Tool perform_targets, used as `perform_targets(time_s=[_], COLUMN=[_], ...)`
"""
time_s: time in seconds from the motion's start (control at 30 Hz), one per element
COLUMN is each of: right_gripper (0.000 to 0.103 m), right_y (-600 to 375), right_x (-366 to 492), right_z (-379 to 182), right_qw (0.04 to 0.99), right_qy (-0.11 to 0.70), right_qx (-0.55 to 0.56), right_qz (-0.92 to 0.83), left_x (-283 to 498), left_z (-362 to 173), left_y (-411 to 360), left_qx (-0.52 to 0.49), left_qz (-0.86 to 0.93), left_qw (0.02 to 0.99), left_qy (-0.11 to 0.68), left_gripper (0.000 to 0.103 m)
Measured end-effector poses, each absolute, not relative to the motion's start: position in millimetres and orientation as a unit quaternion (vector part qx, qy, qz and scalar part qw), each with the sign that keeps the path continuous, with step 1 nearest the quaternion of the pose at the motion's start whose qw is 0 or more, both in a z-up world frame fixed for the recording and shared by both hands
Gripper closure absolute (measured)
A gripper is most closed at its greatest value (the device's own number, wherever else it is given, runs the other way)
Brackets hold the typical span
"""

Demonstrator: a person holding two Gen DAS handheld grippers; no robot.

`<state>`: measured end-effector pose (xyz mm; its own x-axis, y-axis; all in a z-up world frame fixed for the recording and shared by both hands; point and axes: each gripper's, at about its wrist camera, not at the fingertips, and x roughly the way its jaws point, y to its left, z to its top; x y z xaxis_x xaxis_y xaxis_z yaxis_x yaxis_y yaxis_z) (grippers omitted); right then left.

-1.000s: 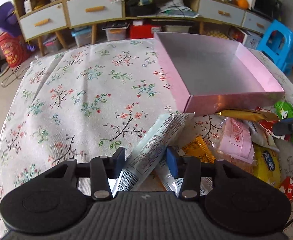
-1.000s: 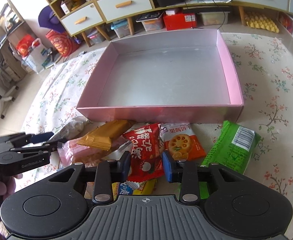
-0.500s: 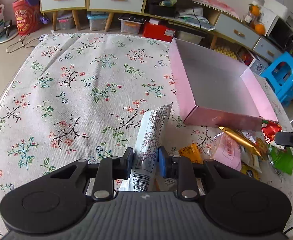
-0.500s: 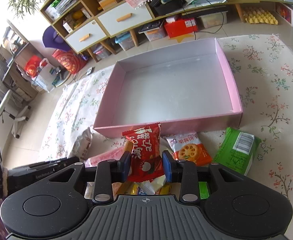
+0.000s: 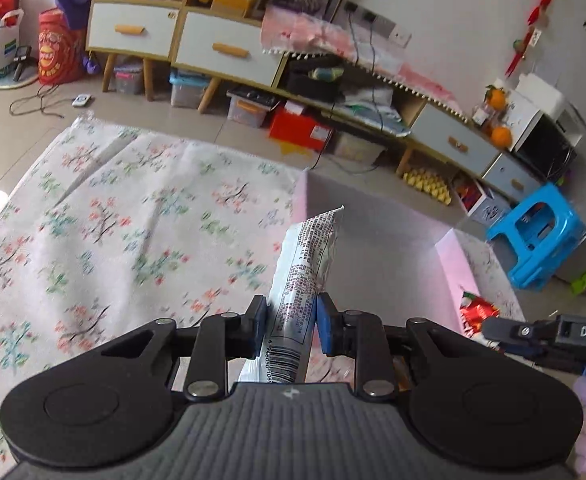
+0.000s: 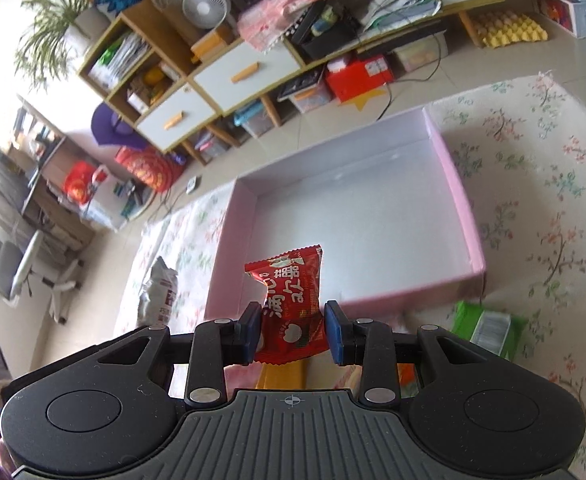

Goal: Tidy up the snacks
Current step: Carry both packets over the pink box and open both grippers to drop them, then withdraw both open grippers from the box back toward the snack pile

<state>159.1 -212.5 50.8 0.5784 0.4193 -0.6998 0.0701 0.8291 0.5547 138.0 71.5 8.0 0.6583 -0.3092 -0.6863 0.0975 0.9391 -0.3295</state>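
My left gripper point(image 5: 289, 326) is shut on a long white snack packet point(image 5: 305, 276) with printed text, held up off the floral cloth point(image 5: 125, 232) and pointing toward the pink box point(image 5: 449, 256). In the right wrist view my right gripper point(image 6: 293, 330) is shut on a red snack packet point(image 6: 291, 300), lifted above the pile near the box's front wall. The pink box point(image 6: 461, 196) has a bare grey floor. The white packet point(image 6: 161, 288) shows at the left there, and the red packet point(image 5: 477, 307) at the right of the left wrist view.
A green packet point(image 6: 489, 326) lies right of my right gripper, an orange-yellow one point(image 6: 283, 376) under it. A blue stool point(image 5: 541, 232) stands beyond the table. Shelves and drawers point(image 5: 221, 48) line the far wall. The other gripper's tip point(image 5: 533, 334) is close on the right.
Both grippers rose with their packets off the pile. The left jaws closed on the white packet and it tilted up toward the box. Both views rolled and now show more of the room.
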Motion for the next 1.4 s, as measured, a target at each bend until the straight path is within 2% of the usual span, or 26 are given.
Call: perform_targets(time_s=[0.43, 1.07, 1.13, 1.2, 1.23, 1.27, 1.33, 1.4], right_gripper=[0.07, 0.069, 0.067, 0.067, 0.063, 0.053, 0.042, 0.038], right_y=[-224.6, -241.6, -240.2, -240.0, -240.0, -240.2, -241.7, -242.9], right_x=[182.1, 187.7, 187.1, 186.3, 185.8, 184.8, 182.3, 179.2], right_z=[27.9, 2.3, 4.2, 6.6, 8.0, 9.7, 13.1, 17.8], right_qw=[0.866, 0.847, 0.849, 0.85, 0.849, 0.848, 0.85, 0.851], right_qy=[0.417, 0.444, 0.443, 0.441, 0.442, 0.442, 0.44, 0.44], right_qx=[0.266, 0.288, 0.285, 0.284, 0.285, 0.286, 0.286, 0.282], right_qz=[0.07, 0.045, 0.047, 0.051, 0.052, 0.053, 0.05, 0.048], left_x=[177.2, 180.6, 180.3, 179.1, 178.6, 177.8, 174.3, 170.8], left_z=[-9.6, -29.4, -28.0, -25.2, -23.7, -22.1, -19.3, -16.1], left_y=[5.2, -0.8, -1.7, -3.4, -4.7, -5.0, -4.8, -3.9], left_qx=[-0.125, -0.088, -0.088, -0.087, -0.084, -0.082, -0.078, -0.07], left_qz=[-0.131, -0.113, -0.114, -0.114, -0.115, -0.117, -0.119, -0.122], left_qw=[0.92, 0.914, 0.913, 0.915, 0.915, 0.915, 0.916, 0.916], left_qy=[0.349, 0.381, 0.381, 0.376, 0.376, 0.376, 0.374, 0.376], left_gripper=[0.079, 0.079, 0.078, 0.067, 0.064, 0.057, 0.048, 0.042])
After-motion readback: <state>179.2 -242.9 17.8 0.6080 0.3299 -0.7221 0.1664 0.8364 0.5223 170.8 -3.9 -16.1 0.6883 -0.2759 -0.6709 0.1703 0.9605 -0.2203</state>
